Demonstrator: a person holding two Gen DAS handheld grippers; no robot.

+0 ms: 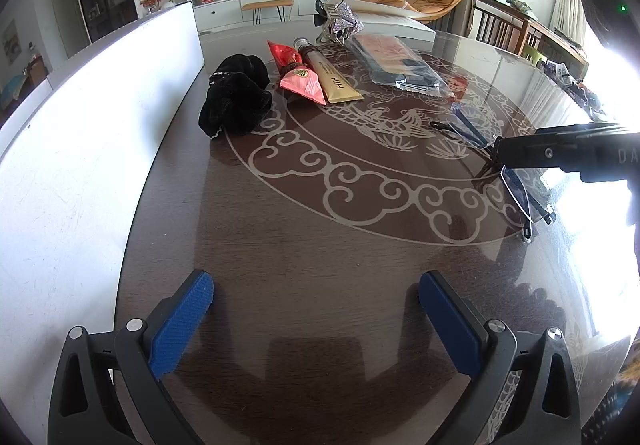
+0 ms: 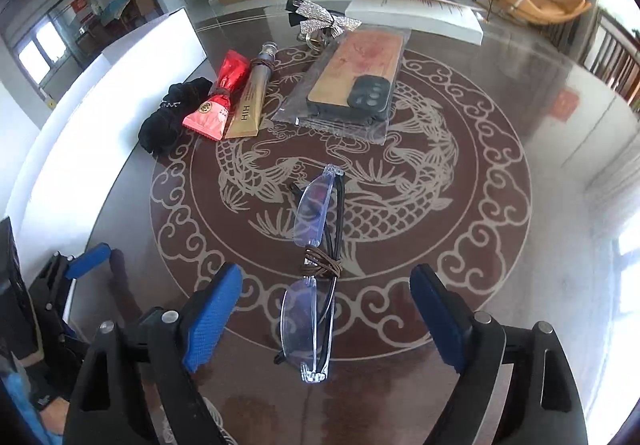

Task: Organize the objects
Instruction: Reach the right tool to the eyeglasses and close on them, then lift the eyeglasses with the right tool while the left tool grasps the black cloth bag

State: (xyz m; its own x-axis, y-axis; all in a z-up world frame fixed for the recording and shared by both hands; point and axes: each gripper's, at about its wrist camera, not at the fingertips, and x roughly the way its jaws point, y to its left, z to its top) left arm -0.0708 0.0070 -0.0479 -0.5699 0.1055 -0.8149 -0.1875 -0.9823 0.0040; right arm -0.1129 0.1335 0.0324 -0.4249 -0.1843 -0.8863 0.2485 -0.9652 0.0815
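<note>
Folded rimless glasses (image 2: 314, 269) bound with a brown cord lie on the glass table, between the open blue pads of my right gripper (image 2: 326, 309). In the left wrist view the glasses (image 1: 520, 189) lie at the right under the right gripper's black body (image 1: 560, 153). My left gripper (image 1: 316, 309) is open and empty over bare table. Further back lie a black scrunchie (image 1: 236, 97), a red packet (image 1: 300, 79), a gold tube (image 1: 334, 79), a bagged phone case (image 2: 352, 85) and a sparkly bow clip (image 2: 320, 21).
A white board (image 1: 80, 149) stands along the table's left edge. A white box (image 2: 416, 17) sits at the far side. Chairs stand beyond the table's right rim. The table (image 1: 320, 229) carries a dragon pattern under glass.
</note>
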